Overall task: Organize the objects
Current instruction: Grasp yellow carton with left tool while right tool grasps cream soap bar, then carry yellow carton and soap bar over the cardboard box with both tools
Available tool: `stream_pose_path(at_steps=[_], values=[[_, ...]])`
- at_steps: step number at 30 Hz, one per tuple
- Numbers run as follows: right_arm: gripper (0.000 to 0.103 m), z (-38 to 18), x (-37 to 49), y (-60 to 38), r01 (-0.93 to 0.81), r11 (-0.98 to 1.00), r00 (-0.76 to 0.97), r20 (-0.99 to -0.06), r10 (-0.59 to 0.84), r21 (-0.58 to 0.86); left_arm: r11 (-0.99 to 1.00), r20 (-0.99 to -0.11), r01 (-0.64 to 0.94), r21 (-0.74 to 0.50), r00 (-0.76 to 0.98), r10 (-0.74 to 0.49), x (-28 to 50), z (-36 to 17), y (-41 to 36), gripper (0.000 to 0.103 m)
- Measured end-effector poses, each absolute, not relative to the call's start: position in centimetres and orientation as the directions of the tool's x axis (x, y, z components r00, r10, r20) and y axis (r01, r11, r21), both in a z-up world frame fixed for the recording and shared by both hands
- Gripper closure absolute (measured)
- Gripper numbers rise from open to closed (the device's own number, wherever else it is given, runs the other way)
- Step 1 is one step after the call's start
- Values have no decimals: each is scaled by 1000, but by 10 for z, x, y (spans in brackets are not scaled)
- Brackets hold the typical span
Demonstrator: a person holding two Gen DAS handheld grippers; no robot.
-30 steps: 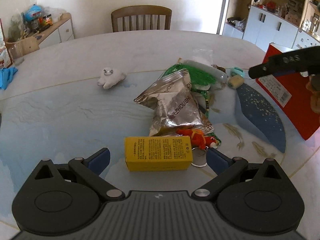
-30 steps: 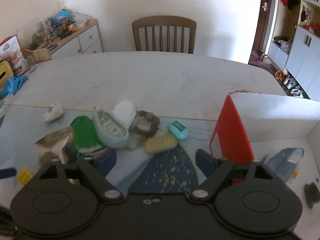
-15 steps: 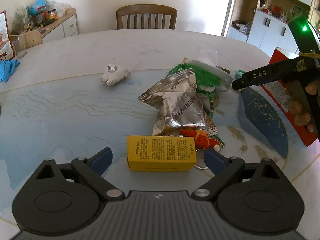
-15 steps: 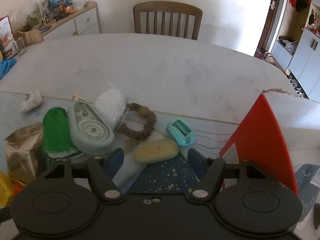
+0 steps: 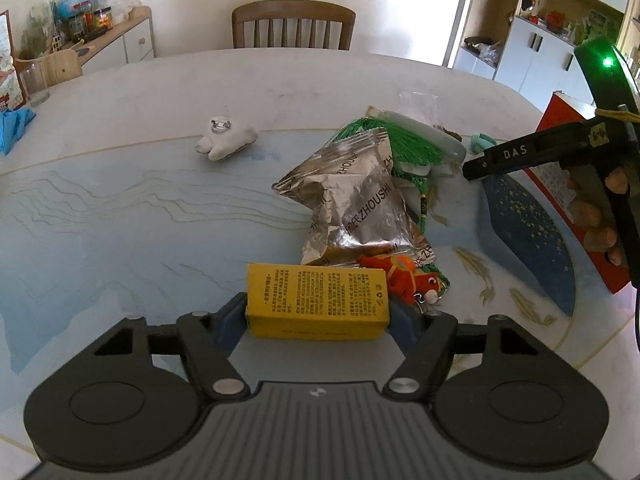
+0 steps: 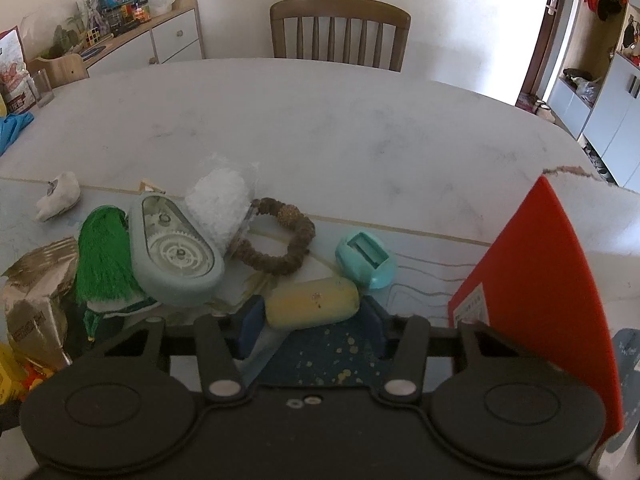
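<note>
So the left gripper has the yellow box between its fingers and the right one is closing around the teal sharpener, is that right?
Not quite. The left gripper does have the yellow box between its fingers. But the right gripper, its jaws closing, has the yellow oblong piece between its fingers, not the teal sharpener, which sits just beyond it on the table. The right wrist view shows this.

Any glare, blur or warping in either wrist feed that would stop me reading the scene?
Left wrist view: sharp, window blown out, foil bag glinting, print on the yellow box too small to read. Right wrist view: sharp, doorway overexposed, table edge bowed by fisheye.
</note>
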State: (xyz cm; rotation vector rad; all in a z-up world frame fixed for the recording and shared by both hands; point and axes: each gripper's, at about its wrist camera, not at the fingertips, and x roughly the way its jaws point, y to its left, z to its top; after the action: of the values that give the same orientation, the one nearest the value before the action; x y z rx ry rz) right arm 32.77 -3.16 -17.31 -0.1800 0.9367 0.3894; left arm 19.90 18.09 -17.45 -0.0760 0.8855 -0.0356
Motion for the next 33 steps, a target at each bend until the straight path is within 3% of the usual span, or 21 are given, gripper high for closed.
stream_pose_path(at_steps=[17,33], values=[[53,-133,276,-50,-404,908,503,-801,324,114,998,-753,-21,-63,658,-34,187,-147,182,32],[53,-72,209,-86,-405,905,561,-747,356,127,997,-729,77,-29,680,-74,175,-89,126,32]])
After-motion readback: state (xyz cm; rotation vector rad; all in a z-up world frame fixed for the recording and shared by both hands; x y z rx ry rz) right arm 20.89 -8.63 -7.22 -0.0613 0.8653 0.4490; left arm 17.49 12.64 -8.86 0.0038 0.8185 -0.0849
